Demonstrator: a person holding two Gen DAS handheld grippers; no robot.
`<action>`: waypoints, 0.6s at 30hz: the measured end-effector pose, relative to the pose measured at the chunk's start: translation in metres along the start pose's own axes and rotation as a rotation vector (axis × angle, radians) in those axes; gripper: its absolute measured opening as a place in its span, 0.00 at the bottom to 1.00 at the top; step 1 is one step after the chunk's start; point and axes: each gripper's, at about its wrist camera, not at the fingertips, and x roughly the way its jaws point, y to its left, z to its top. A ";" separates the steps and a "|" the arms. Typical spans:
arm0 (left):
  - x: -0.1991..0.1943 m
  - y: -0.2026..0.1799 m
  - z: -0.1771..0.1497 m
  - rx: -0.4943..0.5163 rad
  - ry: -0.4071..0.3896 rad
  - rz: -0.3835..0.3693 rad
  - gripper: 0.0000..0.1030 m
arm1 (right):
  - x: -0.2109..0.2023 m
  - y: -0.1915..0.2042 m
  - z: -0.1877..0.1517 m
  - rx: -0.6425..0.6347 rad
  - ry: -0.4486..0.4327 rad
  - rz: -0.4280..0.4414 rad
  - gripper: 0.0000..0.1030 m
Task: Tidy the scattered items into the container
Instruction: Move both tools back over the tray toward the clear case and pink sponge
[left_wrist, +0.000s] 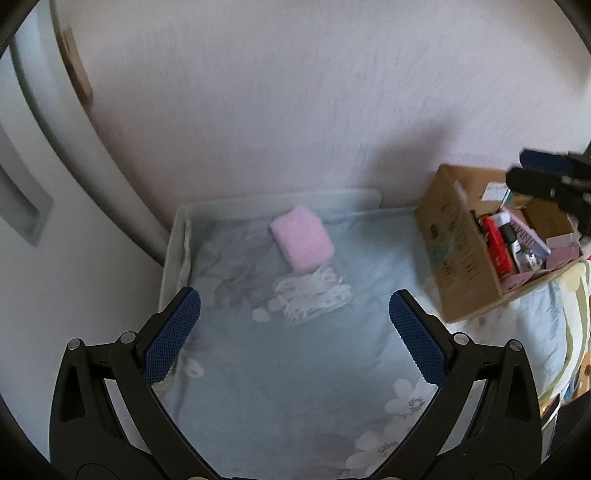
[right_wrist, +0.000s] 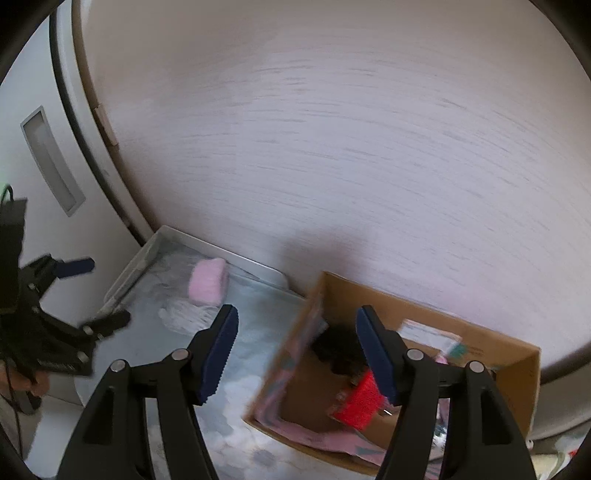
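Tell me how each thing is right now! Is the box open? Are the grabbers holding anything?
cardboard box: open on top, items inside.
red item: lying in the box.
pink towel: folded, on the bed sheet, outside the box.
white lacy cloth: crumpled on the sheet, beside the towel.
left gripper: jaws open, empty.
right gripper: jaws open, empty, above the box edge.

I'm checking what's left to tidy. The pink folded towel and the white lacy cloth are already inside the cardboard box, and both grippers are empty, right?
Not quite. The pink folded towel and the white lacy cloth lie on the bed sheet, outside the cardboard box, as the left wrist view shows. The left gripper and right gripper are indeed empty.
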 end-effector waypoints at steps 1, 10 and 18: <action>0.006 0.000 -0.003 -0.004 0.009 -0.004 0.99 | 0.005 0.004 0.004 -0.001 0.013 0.006 0.61; 0.061 -0.015 -0.033 -0.012 0.008 -0.001 0.99 | 0.084 0.045 0.029 0.098 0.176 0.115 0.61; 0.087 -0.037 -0.044 0.085 -0.005 0.038 0.99 | 0.137 0.052 0.039 0.194 0.295 0.190 0.61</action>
